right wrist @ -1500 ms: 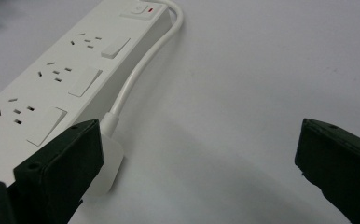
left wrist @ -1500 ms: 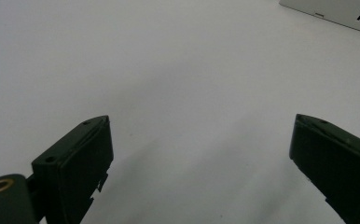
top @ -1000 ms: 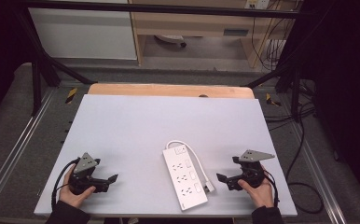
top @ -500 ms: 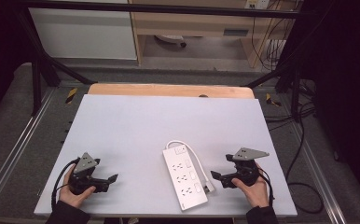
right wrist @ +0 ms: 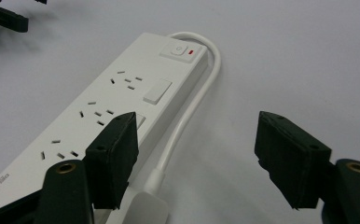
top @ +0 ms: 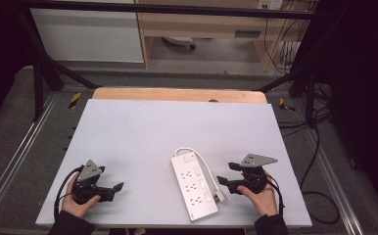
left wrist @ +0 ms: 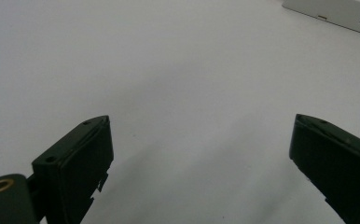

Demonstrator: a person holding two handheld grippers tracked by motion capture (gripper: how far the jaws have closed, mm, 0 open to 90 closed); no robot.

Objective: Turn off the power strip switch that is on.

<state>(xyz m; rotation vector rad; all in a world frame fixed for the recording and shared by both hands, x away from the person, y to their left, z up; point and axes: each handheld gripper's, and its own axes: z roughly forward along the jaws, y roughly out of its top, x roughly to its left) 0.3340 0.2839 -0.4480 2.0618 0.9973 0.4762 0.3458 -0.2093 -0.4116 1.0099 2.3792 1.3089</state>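
My right gripper (right wrist: 194, 156), jaws apart, nears the power strip (top: 194, 185) by the table's (top: 177, 127) near edge; I should straddle its cord (right wrist: 180, 126) squarely. Left gripper (left wrist: 201, 163) gapes idle

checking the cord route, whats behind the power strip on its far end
The white cord loops out behind the power strip and runs back along its side to the plug. Beyond it, bare table.
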